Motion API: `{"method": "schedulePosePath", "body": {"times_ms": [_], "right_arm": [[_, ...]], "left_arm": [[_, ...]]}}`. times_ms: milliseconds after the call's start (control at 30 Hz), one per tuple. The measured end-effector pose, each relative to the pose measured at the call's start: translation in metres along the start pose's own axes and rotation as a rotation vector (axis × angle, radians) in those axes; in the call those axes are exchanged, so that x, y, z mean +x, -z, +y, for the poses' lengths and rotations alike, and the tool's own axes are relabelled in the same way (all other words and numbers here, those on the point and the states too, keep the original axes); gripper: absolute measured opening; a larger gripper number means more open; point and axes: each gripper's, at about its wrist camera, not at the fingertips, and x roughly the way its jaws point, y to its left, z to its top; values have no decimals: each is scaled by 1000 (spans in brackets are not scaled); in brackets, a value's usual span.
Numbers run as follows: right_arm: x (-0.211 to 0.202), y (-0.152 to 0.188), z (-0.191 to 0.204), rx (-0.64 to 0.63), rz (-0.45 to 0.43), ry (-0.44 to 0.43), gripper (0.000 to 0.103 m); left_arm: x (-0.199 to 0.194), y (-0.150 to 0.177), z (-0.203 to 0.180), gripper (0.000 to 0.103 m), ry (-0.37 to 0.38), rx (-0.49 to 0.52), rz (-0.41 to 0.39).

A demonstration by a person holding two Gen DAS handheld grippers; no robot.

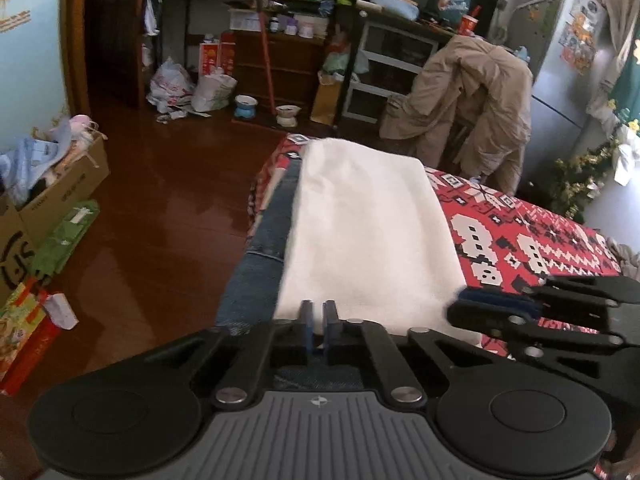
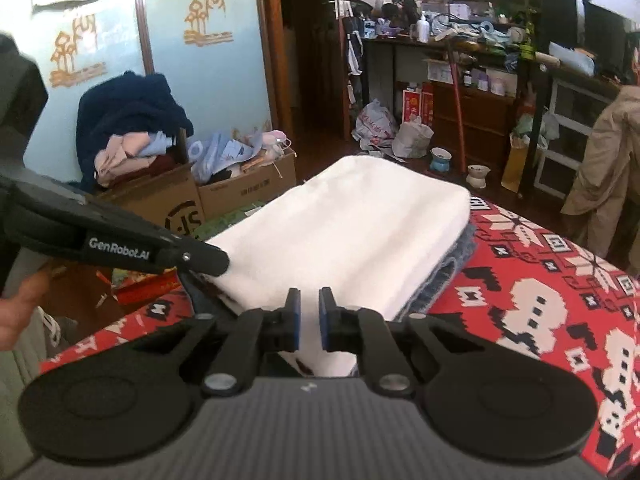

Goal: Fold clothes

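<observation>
A folded white cloth (image 1: 360, 220) (image 2: 360, 220) lies on top of blue jeans (image 1: 260, 248) (image 2: 444, 280) on a red patterned cover (image 1: 540, 240) (image 2: 540, 280). My left gripper (image 1: 319, 312) is at the cloth's near edge, its blue pads nearly together with white fabric pinched between them. In the right wrist view the left gripper (image 2: 222, 262) touches the cloth's left near corner. My right gripper (image 2: 310, 308) holds the cloth's near edge between its pads, with white fabric filling the narrow gap. In the left wrist view the right gripper (image 1: 456, 308) meets the cloth's right near corner.
A hand (image 2: 16, 312) shows at the left edge. Cardboard boxes (image 2: 240, 188) (image 1: 60, 184) full of clothes stand on the wooden floor (image 1: 160, 200) to the left. A beige coat (image 1: 460, 100) hangs over a chair beyond the cover. Cluttered shelves (image 2: 460, 60) line the far wall.
</observation>
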Motion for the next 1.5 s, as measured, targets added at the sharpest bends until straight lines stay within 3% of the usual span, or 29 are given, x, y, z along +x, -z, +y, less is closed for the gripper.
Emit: {"method": "schedulePosePath", "body": {"times_ms": [67, 233, 300, 433, 467, 533, 600, 700, 833, 1067, 1200, 1333, 1500], "right_arm": [[-13, 1, -1, 12, 6, -14, 13], [-53, 4, 9, 13, 19, -8, 27], [-69, 4, 13, 13, 26, 0, 31], [-106, 7, 21, 54, 33, 30, 56], [-116, 9, 23, 54, 28, 42, 62], [-135, 12, 30, 58, 16, 65, 84], [-155, 15, 36, 66, 3, 84, 92], [-179, 20, 44, 89, 17, 98, 102], [-205, 30, 60, 75, 28, 119, 102], [-221, 55, 77, 117, 56, 165, 102], [-218, 70, 88, 147, 57, 197, 102], [-209, 84, 100, 146, 39, 238, 102], [-201, 95, 110, 176, 4, 246, 102]], "left_arm": [[-12, 2, -3, 15, -4, 13, -5], [-46, 9, -13, 22, -10, 30, -2], [-61, 16, -17, 34, -2, 13, -2], [-96, 30, -34, 54, -4, -9, -31], [-105, 34, -39, 63, -12, -12, -41], [-120, 43, -51, 73, -15, -15, -59], [-132, 53, -60, 86, -17, -18, -81], [-145, 67, -73, 86, -33, -29, -91], [-156, 84, -79, 87, -32, -94, -73], [-172, 110, -76, 94, -71, -119, -97], [-175, 128, -66, 98, -143, -161, -112], [-175, 146, -62, 98, -192, -153, -125], [-164, 155, -65, 95, -236, -69, -103]]}}
